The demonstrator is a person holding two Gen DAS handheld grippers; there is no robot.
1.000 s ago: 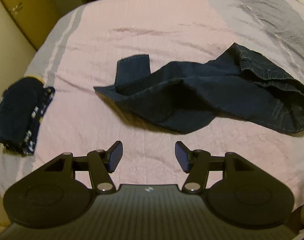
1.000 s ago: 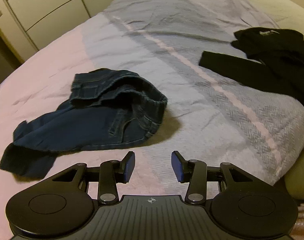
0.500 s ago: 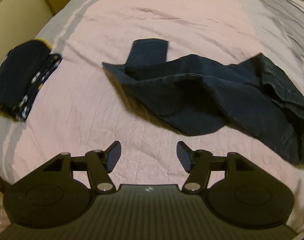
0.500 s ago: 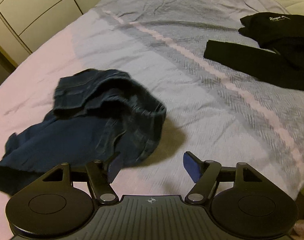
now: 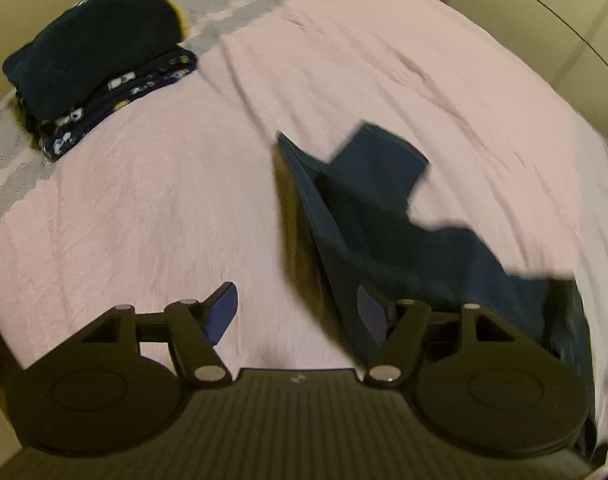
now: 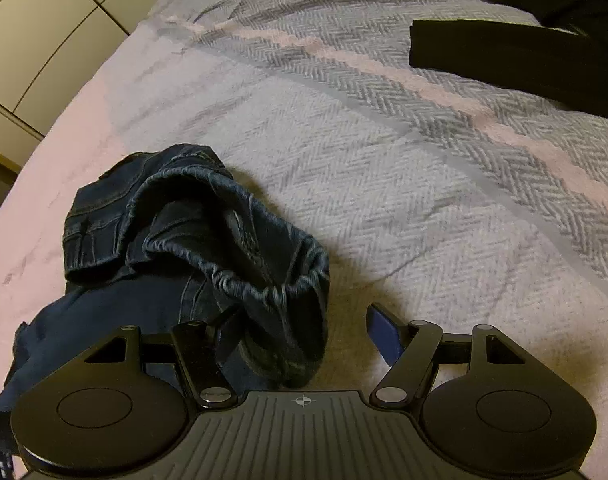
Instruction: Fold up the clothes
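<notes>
**Both grippers open at the jeans on the bed**

Left wrist view: folded stack (image 5: 95, 60) of dark clothes far left on the bed (image 5: 163, 200), well apart from everything else. Left gripper (image 5: 297, 312) low over the pink cover, fingers spread wide, nothing held. Jeans (image 5: 368, 208) lie right of centre, leg end pointing away; their near edge reaches down to the gripper's right finger (image 5: 370, 312), contact unclear, view blurred.

Right wrist view: jeans (image 6: 191, 248) crumpled left of centre, waistband bunched up and open. Right gripper (image 6: 304, 332) wide open; left finger (image 6: 223, 332) is half hidden behind waistband fabric, right finger over bare grey herringbone cover (image 6: 384, 168). Fabric sits between the fingers, not clamped. Black garment (image 6: 524, 48) top right, well apart from the jeans.
</notes>
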